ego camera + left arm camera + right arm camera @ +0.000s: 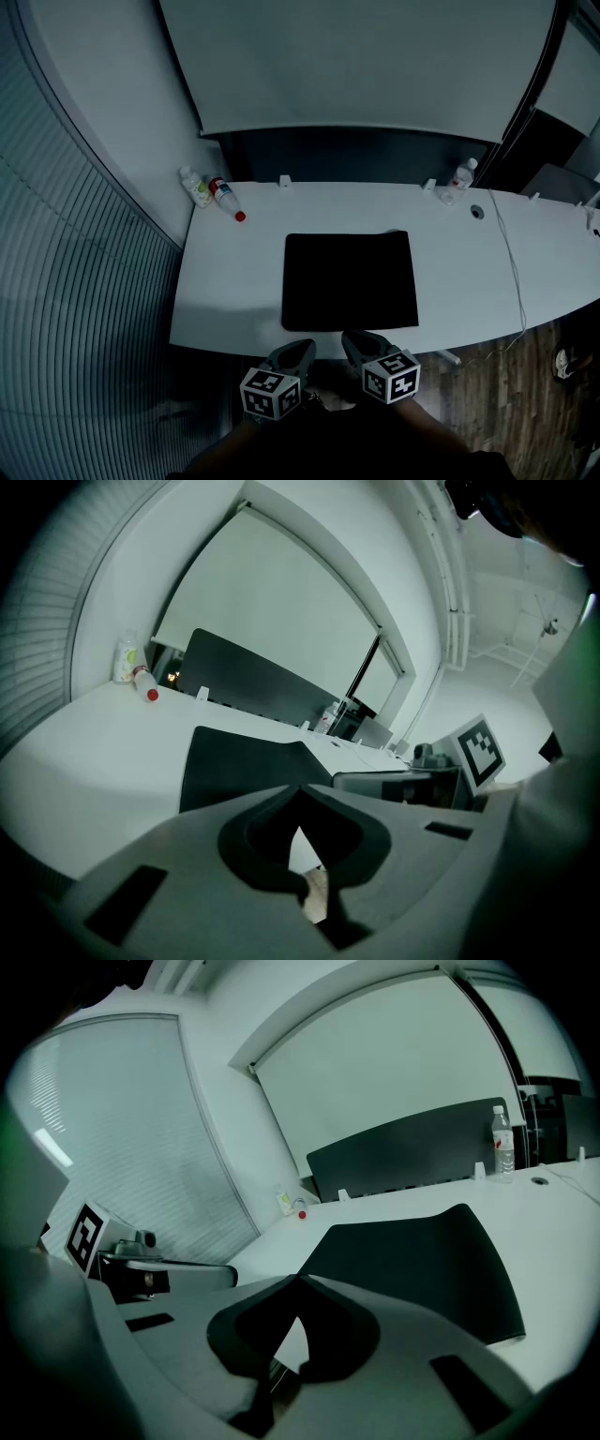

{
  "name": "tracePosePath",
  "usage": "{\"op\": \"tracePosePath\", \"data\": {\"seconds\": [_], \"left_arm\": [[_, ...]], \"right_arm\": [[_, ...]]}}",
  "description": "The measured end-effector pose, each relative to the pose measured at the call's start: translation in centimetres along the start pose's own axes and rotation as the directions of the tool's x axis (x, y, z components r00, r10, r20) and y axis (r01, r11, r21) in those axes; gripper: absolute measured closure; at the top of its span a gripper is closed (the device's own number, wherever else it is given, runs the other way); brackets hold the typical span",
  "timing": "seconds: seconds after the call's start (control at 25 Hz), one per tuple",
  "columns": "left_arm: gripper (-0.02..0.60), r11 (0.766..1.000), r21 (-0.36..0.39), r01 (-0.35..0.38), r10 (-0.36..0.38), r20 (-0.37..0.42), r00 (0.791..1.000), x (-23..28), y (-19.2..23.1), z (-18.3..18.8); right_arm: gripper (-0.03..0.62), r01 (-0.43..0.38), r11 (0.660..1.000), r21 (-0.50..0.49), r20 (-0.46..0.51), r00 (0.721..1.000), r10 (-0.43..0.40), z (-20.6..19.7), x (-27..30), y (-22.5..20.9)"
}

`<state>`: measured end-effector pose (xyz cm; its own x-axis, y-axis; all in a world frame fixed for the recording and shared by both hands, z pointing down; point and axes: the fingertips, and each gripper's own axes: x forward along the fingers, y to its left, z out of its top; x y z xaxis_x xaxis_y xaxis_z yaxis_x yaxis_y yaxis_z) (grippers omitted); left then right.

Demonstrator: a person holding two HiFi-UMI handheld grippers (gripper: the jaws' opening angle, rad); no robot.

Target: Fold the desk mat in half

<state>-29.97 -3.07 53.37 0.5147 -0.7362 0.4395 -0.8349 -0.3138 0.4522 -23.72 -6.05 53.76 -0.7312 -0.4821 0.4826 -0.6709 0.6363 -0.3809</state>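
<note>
Looking steeply down on a white desk [234, 281], the biggest thing in view, curved along its near edge. A pale roller blind [366, 66] hangs behind it, above a dark partition [356, 155] that stands along the far edge.

Desk mat [349, 279]: black, rectangular, lying spread out in one layer at the middle of the desk, its near edge close to the desk's front rim. Its far right corner lifts slightly; the rest lies flat.

Left tongs [298, 354] and right tongs [361, 345]: side by side just off the desk's near edge, in front of the mat's near side and clear of it, both angled down toward the mat. Each set is pressed together, tips meeting, with nothing between them.

Smaller items:
- A thin cable [511, 267] runs across the right part of the desk to its front.
- At the far left corner, a green-label bottle [195, 186] and, beside it, a red-capped bottle [225, 199].
- A clear bottle [462, 174] at far right.
- A round cable hole [477, 212] near it.
</note>
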Motion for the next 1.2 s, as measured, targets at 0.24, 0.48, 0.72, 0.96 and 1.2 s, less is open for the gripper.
{"op": "tracePosePath", "data": {"seconds": [0.24,0.48,0.72,0.96,1.2], "left_arm": [[0.575,1.000,-0.003,-0.006,0.006,0.008,1.000,-0.6,0.1,-0.1],[0.575,1.000,-0.008,-0.013,0.013,0.018,1.000,-1.3,0.6,-0.2],[0.575,1.000,-0.014,-0.026,0.026,0.024,0.999,-1.8,1.0,-0.3],[0.575,0.999,-0.020,-0.042,0.043,0.027,0.999,-2.4,1.6,-0.3],[0.575,0.998,-0.033,-0.056,0.057,0.026,0.998,-2.8,2.3,-0.8]], "right_arm": [[0.571,-0.003,1.000,-0.009,-0.007,1.000,0.003,-0.2,0.0,0.5],[0.571,-0.008,1.000,-0.020,-0.014,1.000,0.008,-0.3,0.5,1.1],[0.571,-0.016,1.000,-0.023,-0.018,1.000,0.015,-0.5,0.9,1.6],[0.571,-0.037,0.999,-0.027,-0.022,0.999,0.036,-0.4,1.6,2.4],[0.571,-0.042,0.999,-0.022,-0.033,0.999,0.042,-1.0,2.3,2.7]]}}
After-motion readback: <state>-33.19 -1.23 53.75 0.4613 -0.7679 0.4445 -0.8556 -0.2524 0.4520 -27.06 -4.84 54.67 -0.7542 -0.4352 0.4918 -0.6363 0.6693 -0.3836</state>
